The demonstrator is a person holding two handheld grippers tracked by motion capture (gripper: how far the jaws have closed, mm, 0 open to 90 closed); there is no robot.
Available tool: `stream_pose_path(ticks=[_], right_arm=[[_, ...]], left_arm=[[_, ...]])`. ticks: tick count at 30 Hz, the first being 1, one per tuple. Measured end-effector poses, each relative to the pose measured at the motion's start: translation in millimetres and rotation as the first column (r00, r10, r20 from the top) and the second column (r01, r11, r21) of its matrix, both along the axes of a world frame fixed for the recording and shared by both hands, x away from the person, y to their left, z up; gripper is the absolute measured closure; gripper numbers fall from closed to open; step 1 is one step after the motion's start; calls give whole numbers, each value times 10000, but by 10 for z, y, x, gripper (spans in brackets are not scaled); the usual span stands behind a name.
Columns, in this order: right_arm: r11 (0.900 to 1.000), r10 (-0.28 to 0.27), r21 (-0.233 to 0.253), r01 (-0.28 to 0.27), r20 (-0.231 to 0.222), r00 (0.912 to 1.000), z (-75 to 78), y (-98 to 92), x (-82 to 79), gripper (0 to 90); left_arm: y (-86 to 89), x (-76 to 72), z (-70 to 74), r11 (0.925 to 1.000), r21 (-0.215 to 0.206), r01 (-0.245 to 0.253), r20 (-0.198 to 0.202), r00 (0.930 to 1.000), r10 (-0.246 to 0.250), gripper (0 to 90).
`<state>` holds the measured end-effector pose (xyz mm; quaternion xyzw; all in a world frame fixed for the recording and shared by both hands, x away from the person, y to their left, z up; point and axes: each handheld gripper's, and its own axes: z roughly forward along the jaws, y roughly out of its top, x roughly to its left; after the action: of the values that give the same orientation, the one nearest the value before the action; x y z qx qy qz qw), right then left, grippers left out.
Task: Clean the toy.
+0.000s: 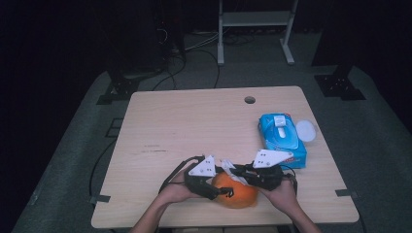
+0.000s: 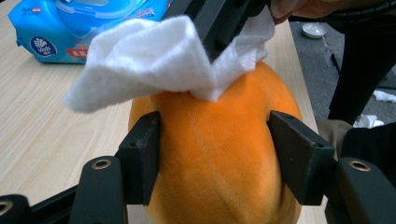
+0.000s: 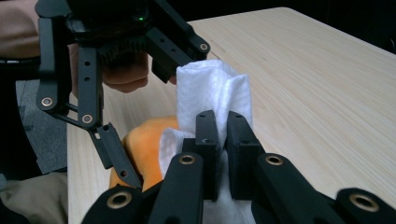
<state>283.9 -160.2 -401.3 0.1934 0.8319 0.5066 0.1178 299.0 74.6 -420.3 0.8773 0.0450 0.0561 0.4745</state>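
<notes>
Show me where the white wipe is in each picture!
High view: the white wipe is a small patch between the two grippers, on top of the orange plush fruit, near the table's front edge.
Left gripper view: it drapes over the fruit's top, upper middle.
Right gripper view: it is at the centre, pinched in the right gripper.
Shared landmark: the orange plush fruit, which lies under the wipe.

The orange ball (image 1: 237, 191) sits on the surface (image 1: 194, 131) by its near edge, right of the middle. A wipe (image 2: 154, 58) lies on top of it. The wipes pack (image 1: 282, 140) lies by the right edge, a round lid (image 1: 305, 130) just beside it.
</notes>
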Motion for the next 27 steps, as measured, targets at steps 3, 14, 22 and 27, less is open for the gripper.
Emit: stream_pose_path(ticks=[3,14,22,27], right_arm=[[10000,90,3,-89,-55,9999,8,-5,19,839],[9978,-640,-186,633,-444,9970,-76,-338,119,839],[9995,236,-211,-235,50,9997,-3,-147,-51,839],[9991,331,-268,-329,99,9994,5,-106,-86,838]], left_arm=[[35,17,-13,10000,-76,-17,-66,10000,17,376],[139,134,-59,9990,-251,-360,-1042,9940,332,289],[48,188,-26,9962,-361,-789,-2537,9649,672,100],[37,189,-69,9978,-173,-644,-2521,9660,580,207]])
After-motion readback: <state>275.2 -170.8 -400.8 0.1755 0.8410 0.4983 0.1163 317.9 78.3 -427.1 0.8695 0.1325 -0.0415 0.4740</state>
